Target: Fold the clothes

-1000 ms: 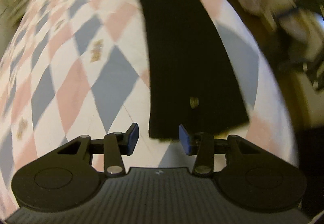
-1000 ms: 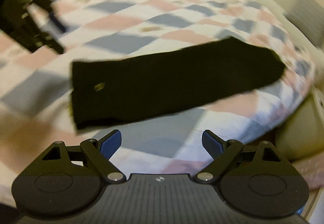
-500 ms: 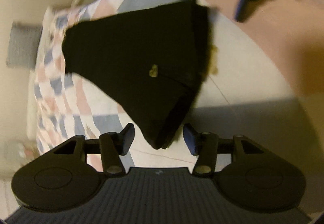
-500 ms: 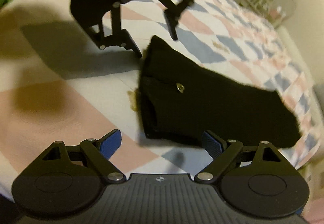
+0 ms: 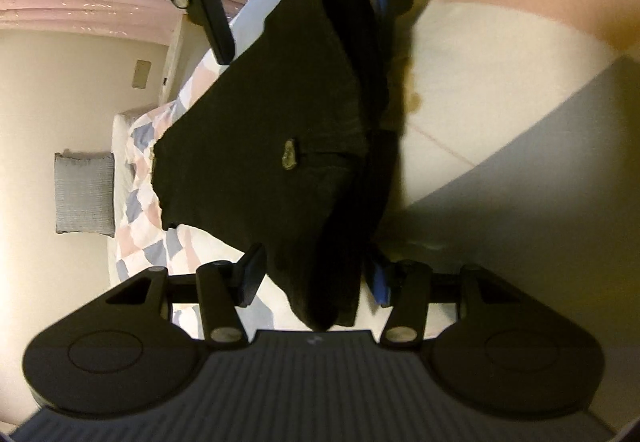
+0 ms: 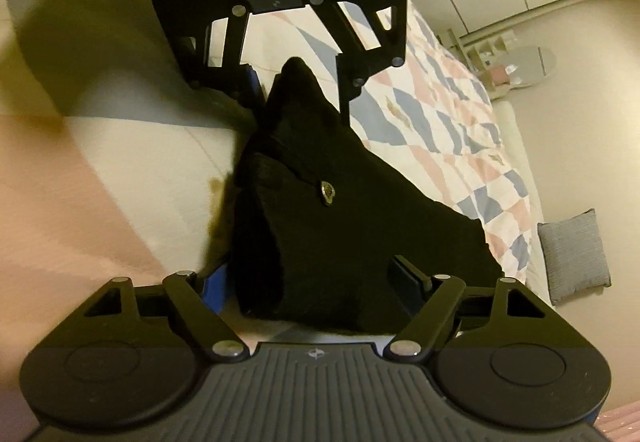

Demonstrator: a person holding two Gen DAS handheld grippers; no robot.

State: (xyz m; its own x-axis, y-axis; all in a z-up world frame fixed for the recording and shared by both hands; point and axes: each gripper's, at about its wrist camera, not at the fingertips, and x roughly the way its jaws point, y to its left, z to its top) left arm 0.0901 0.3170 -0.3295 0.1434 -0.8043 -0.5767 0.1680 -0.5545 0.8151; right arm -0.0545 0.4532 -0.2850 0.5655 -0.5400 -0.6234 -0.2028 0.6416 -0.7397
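Black garment [image 5: 280, 114] lies folded on bed [image 5: 500, 90], strung between the two tongs, which face each other across it. Near corner sits inside left tongs [image 5: 316, 278], pads either side w/ gaps showing, not pinched. Opp. corner pokes btwn right tongs [image 6: 316, 282], spread wide, cloth filling most of the gap; contact w/ pads can't be told. Small metal badge [image 6: 327, 192] on top layer, roughly midway btwn tongs. Grey cushion [image 6: 574, 256] on floor off to the side, well apart.
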